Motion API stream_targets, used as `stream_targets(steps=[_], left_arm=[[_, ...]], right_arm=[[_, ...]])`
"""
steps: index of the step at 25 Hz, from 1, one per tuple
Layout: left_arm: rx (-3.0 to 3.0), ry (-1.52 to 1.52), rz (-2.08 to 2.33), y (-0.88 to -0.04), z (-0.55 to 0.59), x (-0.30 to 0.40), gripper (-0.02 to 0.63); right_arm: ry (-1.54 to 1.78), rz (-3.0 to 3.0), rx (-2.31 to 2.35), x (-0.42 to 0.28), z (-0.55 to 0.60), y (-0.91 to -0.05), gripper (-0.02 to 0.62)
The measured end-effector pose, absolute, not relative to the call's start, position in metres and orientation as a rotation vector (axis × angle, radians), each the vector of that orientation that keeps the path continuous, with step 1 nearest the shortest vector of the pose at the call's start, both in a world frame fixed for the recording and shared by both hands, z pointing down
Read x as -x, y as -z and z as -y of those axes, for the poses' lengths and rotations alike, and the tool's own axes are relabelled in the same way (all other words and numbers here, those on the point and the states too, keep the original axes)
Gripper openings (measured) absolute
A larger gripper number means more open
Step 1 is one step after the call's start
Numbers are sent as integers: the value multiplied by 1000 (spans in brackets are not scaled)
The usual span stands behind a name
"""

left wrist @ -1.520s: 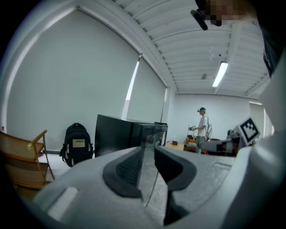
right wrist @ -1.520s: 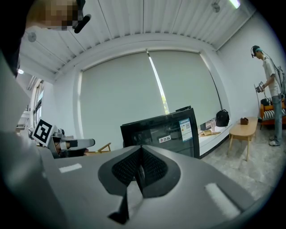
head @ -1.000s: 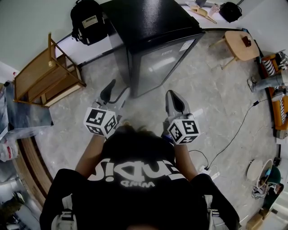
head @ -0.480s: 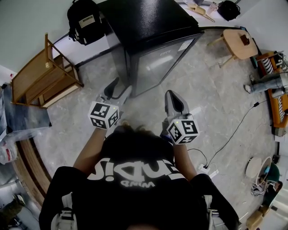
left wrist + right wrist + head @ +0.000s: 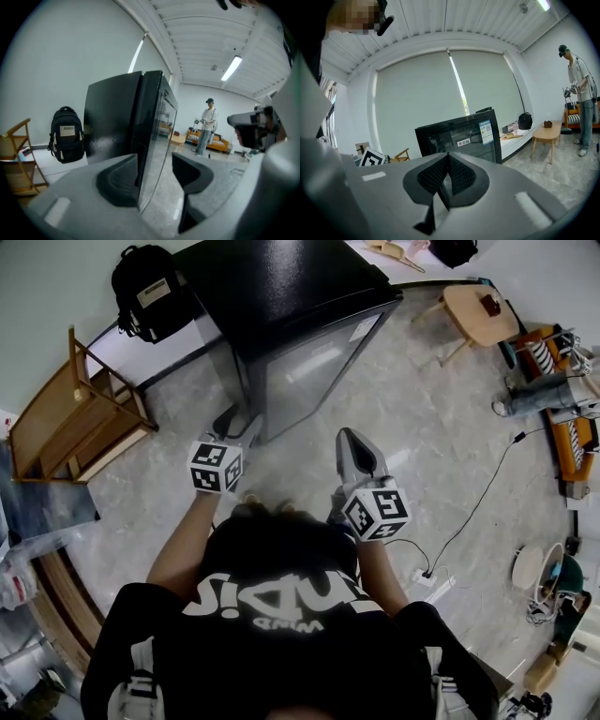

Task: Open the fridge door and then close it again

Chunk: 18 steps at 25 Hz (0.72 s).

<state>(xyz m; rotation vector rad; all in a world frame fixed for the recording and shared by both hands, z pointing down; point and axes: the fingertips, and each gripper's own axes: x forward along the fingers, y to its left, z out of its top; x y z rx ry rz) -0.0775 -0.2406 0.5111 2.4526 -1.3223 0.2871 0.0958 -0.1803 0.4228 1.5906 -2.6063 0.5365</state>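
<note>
Your left tool stood wide, its jaws having just been closing, with the vertical edge of the fridge door between them and the pads not pressing. The fridge stood upright just ahead, door flush. Your right tool was fully closed and empty, with open floor to its right.

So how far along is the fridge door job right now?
Done: nothing looks done yet; the fridge door sits shut. In hand: the left gripper is at the door's left edge, its jaws apart and just been closing, the edge lined up between them with neither pad pressing. The right gripper is shut, empty, held back. Left: grip the edge, swing the door open, then close it.
</note>
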Motion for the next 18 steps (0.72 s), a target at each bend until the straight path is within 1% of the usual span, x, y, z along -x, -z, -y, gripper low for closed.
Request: stream_targets(steps=[10,12,15,16,18], left_arm=[[-2457,-316,1308,-528,274,63,213],[-2450,-311,1320,-528,276,63,189],[-2450,-308,1328,-528,276,63,178],[-2451,-305,1328,-527,277,62,148],[-2451,-300,1331,-526,277,61,152]], right_arm=[[-554,2545,-1627,-113,183,-433,-2],[-557,2542,-1626,-114,184,-434,-2],[-560,2542,-1619,-113,186,-436,-3],[-561,2544,-1615,-112,186,-437,-2],[-563,2548,-1607,-111,186,-437,-2]])
